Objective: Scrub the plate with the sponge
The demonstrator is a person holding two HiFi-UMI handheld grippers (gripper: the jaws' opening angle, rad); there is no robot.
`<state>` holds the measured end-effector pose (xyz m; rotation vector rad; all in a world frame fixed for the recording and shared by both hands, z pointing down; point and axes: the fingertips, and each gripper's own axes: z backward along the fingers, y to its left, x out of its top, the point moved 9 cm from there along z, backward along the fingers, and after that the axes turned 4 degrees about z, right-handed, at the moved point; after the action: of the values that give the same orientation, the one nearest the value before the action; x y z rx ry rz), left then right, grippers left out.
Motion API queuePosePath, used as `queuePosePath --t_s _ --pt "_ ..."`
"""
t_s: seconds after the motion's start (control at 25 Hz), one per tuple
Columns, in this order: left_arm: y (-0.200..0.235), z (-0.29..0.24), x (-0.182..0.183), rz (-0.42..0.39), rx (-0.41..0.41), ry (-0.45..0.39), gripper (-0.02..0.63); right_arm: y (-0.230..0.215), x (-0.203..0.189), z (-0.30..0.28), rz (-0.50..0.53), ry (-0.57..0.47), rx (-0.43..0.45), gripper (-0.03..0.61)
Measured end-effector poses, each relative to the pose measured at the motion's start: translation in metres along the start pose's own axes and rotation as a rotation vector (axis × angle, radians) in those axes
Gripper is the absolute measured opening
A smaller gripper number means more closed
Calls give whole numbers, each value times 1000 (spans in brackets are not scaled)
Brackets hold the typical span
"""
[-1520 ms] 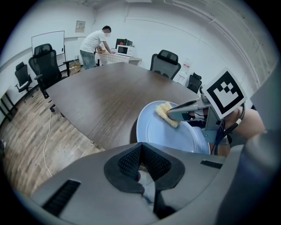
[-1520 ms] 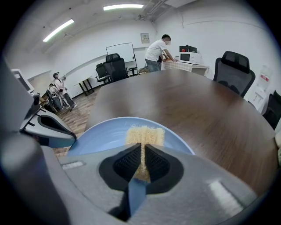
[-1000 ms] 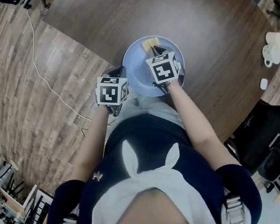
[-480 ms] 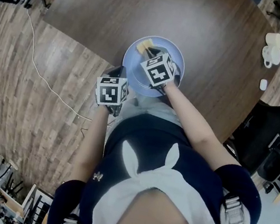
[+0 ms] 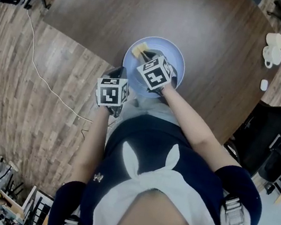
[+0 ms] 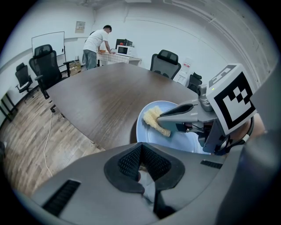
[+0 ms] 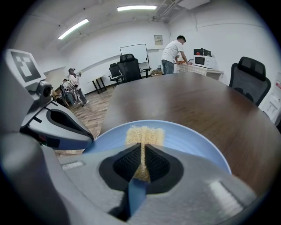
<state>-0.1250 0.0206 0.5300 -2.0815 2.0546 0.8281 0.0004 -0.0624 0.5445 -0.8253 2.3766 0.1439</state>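
**A:** What does the head view show?

**B:** The plate (image 5: 175,53) sits at the near edge of the bench (image 5: 105,6). The sponge (image 5: 138,49) lies on its far-left part, under the right hand-held gripper (image 5: 146,57). The left hand-held gripper (image 5: 119,74) meets the plate's near-left rim.

**A:** And the left gripper view?

**B:** Its jaws are closed on something pale, seemingly that rim, steadying the plate.

**A:** The right gripper view?

**B:** Its jaws are pinched tight on the sponge, which is pressed to the plate. Scrubbing looks under way. Next, I'd judge, sweep it across the bare middle with even pressure.
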Motion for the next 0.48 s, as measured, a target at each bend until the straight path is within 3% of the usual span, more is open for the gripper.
queuePosePath --t_s 0.48 --pt "3 1 1 2 -3 -1 0 18 5 -3 45 0 51 25"
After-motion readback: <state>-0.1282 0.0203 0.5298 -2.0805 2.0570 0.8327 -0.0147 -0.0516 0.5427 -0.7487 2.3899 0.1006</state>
